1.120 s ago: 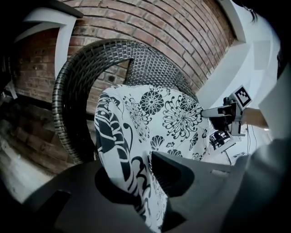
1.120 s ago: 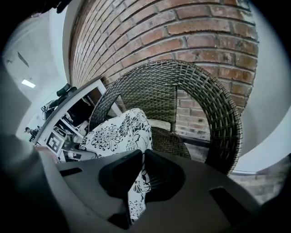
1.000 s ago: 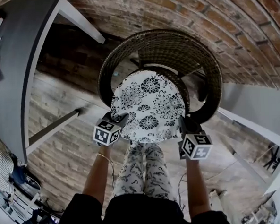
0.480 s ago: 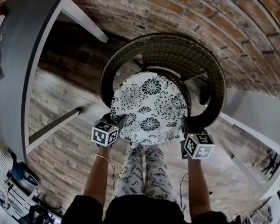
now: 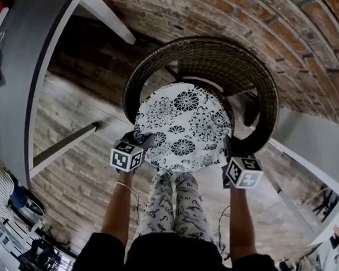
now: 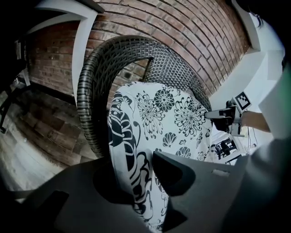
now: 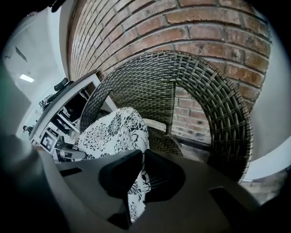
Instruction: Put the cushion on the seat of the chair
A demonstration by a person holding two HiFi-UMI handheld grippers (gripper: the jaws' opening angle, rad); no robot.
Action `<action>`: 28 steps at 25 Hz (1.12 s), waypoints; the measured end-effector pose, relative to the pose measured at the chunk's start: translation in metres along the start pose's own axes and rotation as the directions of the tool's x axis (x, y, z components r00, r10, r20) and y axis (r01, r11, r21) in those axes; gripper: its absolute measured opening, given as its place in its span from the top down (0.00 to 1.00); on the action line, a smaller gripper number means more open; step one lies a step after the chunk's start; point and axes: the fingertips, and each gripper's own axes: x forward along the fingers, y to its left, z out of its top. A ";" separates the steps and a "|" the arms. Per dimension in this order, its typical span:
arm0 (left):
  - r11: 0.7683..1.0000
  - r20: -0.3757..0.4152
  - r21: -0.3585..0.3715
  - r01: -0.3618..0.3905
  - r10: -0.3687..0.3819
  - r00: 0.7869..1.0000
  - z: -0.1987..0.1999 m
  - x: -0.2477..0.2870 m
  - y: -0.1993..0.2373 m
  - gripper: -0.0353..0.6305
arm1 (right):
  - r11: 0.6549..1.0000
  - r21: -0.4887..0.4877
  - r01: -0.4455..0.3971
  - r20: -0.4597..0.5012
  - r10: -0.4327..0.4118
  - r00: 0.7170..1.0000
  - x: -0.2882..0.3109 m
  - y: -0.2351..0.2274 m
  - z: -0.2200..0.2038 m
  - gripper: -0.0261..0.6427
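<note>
The flowered cushion [image 5: 182,127] lies mid-frame over the seat of the wicker chair [image 5: 210,55]. At its lower-left edge the left claw [image 5: 140,142] has just been opening, with the edge loose between its jaws. The right claw [image 5: 230,151] pinches the lower-right edge.

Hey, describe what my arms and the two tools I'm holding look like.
Both the left tool and right tool are dark grey with blunt, chunky jaws, each carrying a white cube printed with black square markers. You wear short black sleeves; a thin band circles the left wrist.
</note>
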 end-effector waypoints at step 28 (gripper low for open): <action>0.998 0.064 -0.052 -0.024 0.027 0.998 0.001 -0.014 0.012 0.75 | 1.000 0.017 0.023 0.000 -0.023 1.000 0.011 -0.014 -0.011 0.93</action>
